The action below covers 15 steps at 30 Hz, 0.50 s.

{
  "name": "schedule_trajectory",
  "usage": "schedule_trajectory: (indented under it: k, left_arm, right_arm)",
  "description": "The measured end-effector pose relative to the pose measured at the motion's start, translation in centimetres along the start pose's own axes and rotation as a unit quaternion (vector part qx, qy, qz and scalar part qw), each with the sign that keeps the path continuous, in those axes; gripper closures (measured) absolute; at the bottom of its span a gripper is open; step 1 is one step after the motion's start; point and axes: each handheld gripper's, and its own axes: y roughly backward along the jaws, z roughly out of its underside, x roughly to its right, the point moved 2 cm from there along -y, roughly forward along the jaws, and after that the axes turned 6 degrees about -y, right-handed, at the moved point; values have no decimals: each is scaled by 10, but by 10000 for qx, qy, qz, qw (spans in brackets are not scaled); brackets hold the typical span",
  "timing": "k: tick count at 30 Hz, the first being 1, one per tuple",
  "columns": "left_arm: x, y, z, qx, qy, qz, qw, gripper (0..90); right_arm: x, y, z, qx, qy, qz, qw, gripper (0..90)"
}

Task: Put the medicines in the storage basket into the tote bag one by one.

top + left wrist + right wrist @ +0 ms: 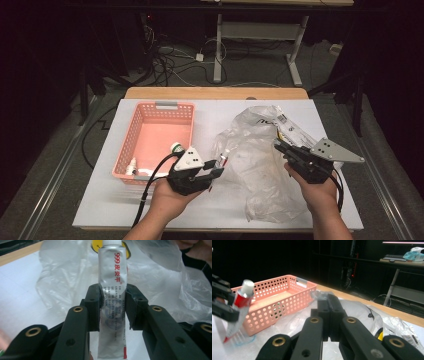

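On the white surface [100,200], far left, pink basket [160,132]. Beside it, left gripper [216,168] fingers pinching a silver ointment tube [113,305]. Further right, right gripper [278,145], fingers pressed together on a fold of clear plastic bag [255,155].

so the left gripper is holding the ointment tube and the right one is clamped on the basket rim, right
Not quite. The left gripper does hold the ointment tube, but the right gripper is clamped on the clear plastic bag, not the pink basket; the right gripper view shows it.
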Motion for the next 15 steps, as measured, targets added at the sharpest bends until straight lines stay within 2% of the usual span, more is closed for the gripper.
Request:
schedule_trajectory:
  k: [7,15]
  left_arm:
    - [7,-21,-7,-74,-95,90,9999,660]
    - [12,-37,-16,-5,-122,191,9997,660]
  right_arm:
    - [-3,-2,0,-14,-3,-45,10000,900]
    - [-9,-3,-2,24,9,-125,9999,900]
